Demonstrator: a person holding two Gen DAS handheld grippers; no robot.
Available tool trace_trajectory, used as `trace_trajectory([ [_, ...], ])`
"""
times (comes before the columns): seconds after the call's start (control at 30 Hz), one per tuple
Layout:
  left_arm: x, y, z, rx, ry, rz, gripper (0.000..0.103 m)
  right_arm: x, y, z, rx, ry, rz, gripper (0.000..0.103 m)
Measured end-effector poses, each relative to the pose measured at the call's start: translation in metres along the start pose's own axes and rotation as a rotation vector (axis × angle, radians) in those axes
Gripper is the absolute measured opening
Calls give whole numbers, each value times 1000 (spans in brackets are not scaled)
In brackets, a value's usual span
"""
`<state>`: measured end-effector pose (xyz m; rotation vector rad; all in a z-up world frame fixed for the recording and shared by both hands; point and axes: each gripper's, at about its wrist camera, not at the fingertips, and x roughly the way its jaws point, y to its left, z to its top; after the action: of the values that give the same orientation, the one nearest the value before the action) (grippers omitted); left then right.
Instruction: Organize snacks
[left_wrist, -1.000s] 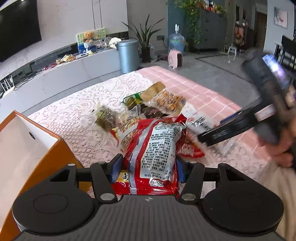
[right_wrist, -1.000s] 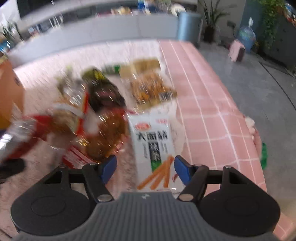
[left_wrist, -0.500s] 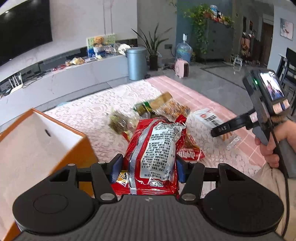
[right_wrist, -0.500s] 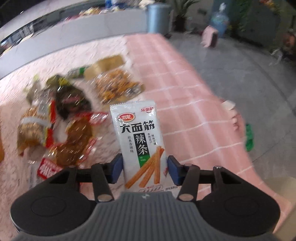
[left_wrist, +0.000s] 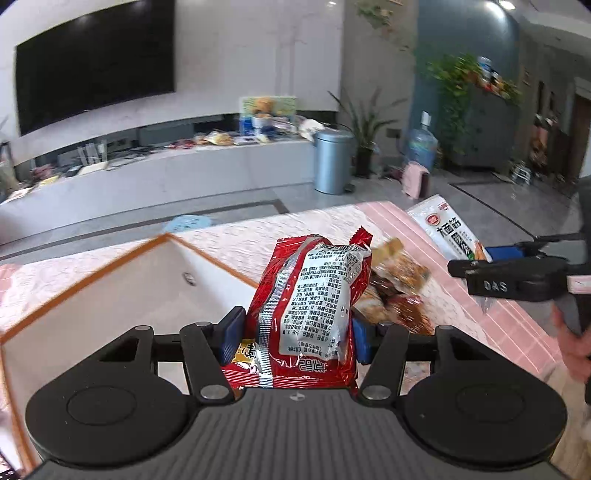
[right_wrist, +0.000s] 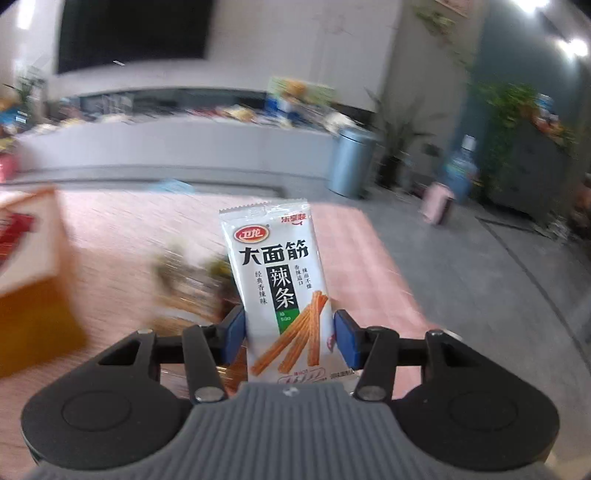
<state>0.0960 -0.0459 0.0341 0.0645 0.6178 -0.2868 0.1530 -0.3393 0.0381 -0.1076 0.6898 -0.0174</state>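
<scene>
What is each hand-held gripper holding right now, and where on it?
Left hand-held gripper: red snack bag, clamped across its lower part. Right hand-held gripper: white spicy-strip packet, pinched by its lower side edges.

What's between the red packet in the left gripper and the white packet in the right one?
In the left wrist view, blurred loose snacks on the table lie between red packet and white packet.

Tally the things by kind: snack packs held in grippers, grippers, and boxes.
Held snack packs: 2, the red pack and the white pack
Grippers: 2, left gripper and right gripper
Boxes: 1, the orange box
Total: 5
</scene>
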Motion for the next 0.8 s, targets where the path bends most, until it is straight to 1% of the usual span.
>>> trace_trajectory([
  [0.1,-9,18,5,-44,-11,38,66,-15,25,16,-12,-23,122,50],
  [0.2,-13,37,11,-107,-10,66,65,-26,57,31,-56,-41,223,50],
  [0.33,-10,68,17,-185,15,118,66,-32,95,47,-104,-48,329,50],
  [0.4,-6,82,20,-216,38,136,66,-28,114,56,-120,-39,372,50],
  [0.47,4,96,24,-235,73,154,66,-21,135,63,-156,-28,398,50],
  [0.53,14,109,26,-253,104,171,66,-17,156,68,-201,-12,403,50],
  [0.63,32,128,27,-290,162,201,66,3,185,78,-241,49,420,50],
  [0.7,39,139,19,-315,194,211,66,20,200,83,-256,102,417,50],
  [0.8,56,151,6,-344,246,195,66,48,217,87,-293,159,405,50],
])
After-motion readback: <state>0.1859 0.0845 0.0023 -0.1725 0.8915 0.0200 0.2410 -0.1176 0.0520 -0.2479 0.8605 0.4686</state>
